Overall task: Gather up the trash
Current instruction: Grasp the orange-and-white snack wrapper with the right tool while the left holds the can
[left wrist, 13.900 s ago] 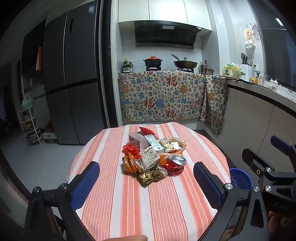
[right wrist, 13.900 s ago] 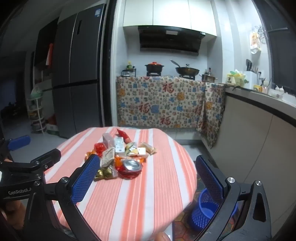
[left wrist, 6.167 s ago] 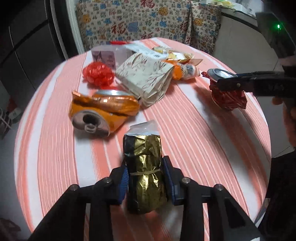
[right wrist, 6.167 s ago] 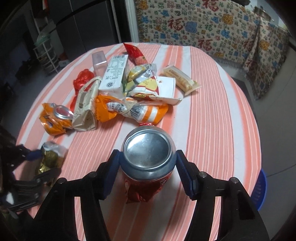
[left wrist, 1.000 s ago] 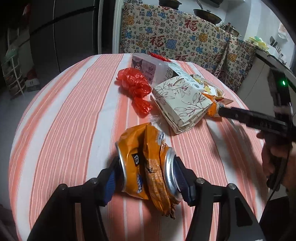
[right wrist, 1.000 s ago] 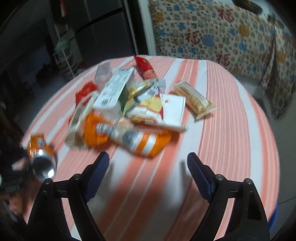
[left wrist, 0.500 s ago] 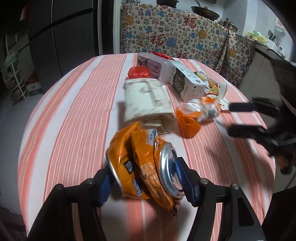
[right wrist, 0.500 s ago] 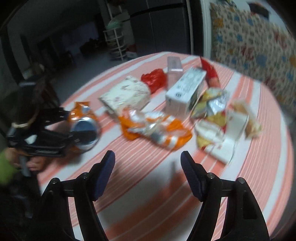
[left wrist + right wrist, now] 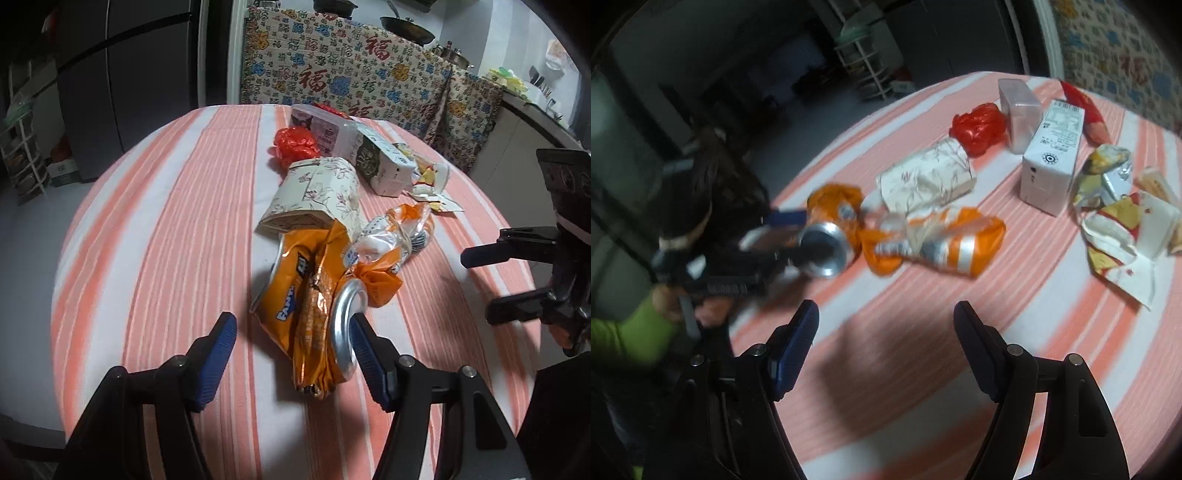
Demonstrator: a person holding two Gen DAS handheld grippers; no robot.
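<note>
Left tongs (image 9: 290,325):
- Positioned at the near side of the floral box (image 9: 317,195), pointing steeply down at the striped tabletop (image 9: 166,221).
- Crushed orange can (image 9: 295,295) between the jaws, lid turned toward the right-hand pad, base toward the left-hand pad.
- Right-hand pad in contact with the lid rim.
- Left-hand pad shown just clear of the base in the left wrist view, a strip of cloth visible in the gap.
- Blurred in the right wrist view, fingers on both sides of the can.
- Clenched or released: cannot tell.

Can:
- Just in front of the box, far end overlapping the box's open end in the left wrist view.
- Orange wrapper (image 9: 391,243) just beside the can, also in front of the box.
- Red bag (image 9: 295,142) and carton (image 9: 384,166) behind the box.

Right tongs (image 9: 886,314):
- Released, jaws just opened further, nothing between them.
- Over bare tabletop, well in front of the box and apart from the can.
</note>
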